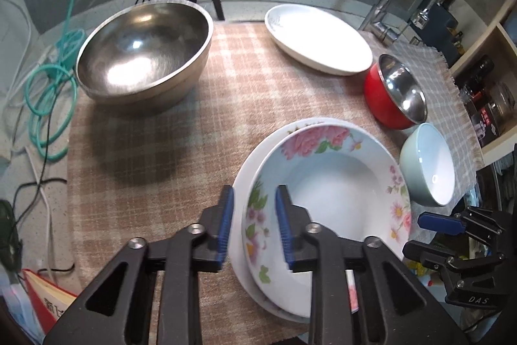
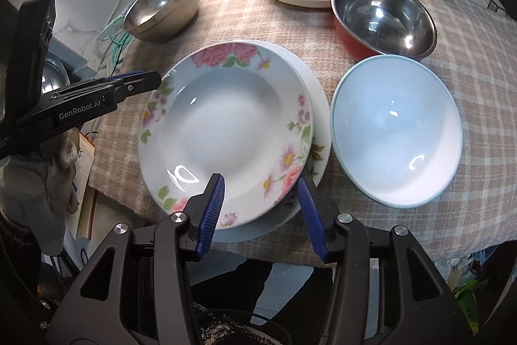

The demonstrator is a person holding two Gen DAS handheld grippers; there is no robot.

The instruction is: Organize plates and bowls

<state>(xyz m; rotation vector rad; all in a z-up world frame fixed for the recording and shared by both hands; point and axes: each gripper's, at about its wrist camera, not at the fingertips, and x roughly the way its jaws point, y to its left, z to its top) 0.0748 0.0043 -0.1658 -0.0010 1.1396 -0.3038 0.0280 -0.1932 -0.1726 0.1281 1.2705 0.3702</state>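
Floral-rimmed deep white plate sits nested on a plain white plate on the checked beige cloth covering the worktop, seen from the left wrist. The left tool straddles its near-left rim, jaws narrowly parted, pads not visibly pressing. Beyond lie a large steel bowl, an oval white plate, a red bowl with steel lining and a pale blue bowl.

From the right wrist, the floral plate lies centred on the cloth, the pale blue bowl just beside it. The right tool stands moderately wide across the stacked rims, not gripping. The left tool reaches the opposite edge.
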